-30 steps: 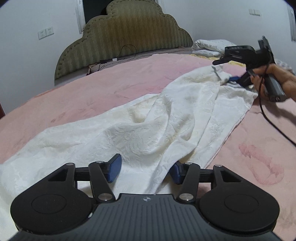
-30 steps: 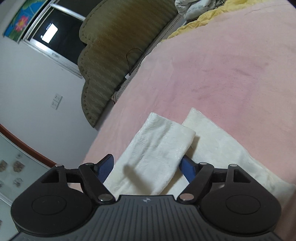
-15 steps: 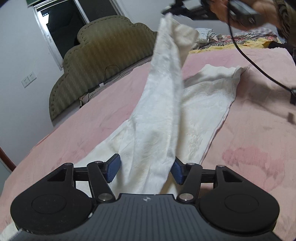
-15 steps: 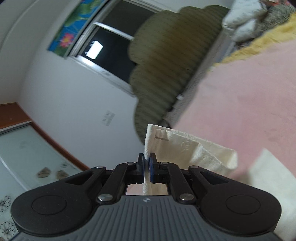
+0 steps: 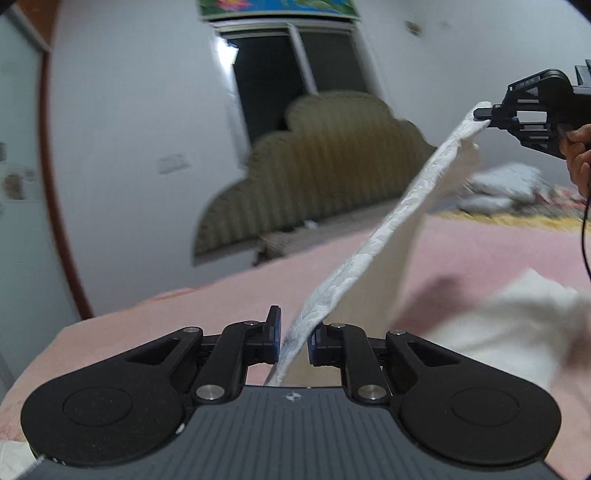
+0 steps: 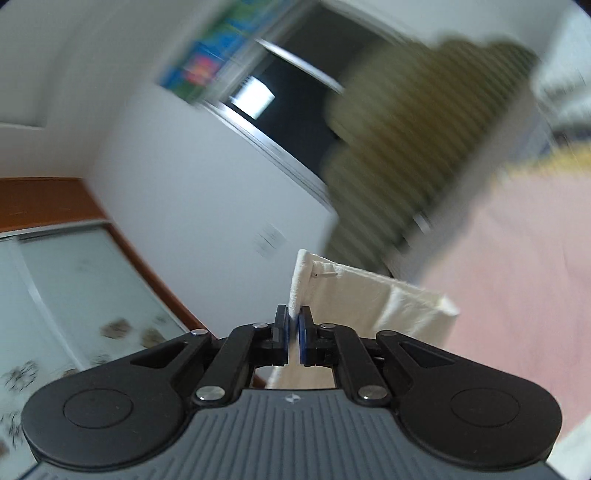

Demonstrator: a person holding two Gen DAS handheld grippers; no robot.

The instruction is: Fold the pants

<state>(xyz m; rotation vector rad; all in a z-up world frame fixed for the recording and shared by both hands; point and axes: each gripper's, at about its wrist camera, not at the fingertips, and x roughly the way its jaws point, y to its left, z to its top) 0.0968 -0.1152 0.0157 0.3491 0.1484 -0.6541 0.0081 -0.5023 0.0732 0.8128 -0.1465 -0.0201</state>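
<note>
Left wrist view: we note our left gripper (image 5: 293,338) closing around the white pants (image 5: 373,254); right gripper (image 6: 293,334) clamps their far end. Lifting step; next, carry across.

White pants (image 5: 376,254) with faint embossed floral texture, cream on shaded inner side. Pink bedspread (image 5: 480,251), pale and slightly mottled. Olive-green headboard (image 5: 332,166) with vertical stripes. Yellow blanket edge (image 5: 517,218) beyond. Black grippers with blue pads (image 6: 283,334). White walls (image 5: 129,110); reddish-brown wooden trim (image 6: 40,201). Bright floral picture (image 5: 277,7) in blue, green, pink above dark window (image 5: 269,92).
</note>
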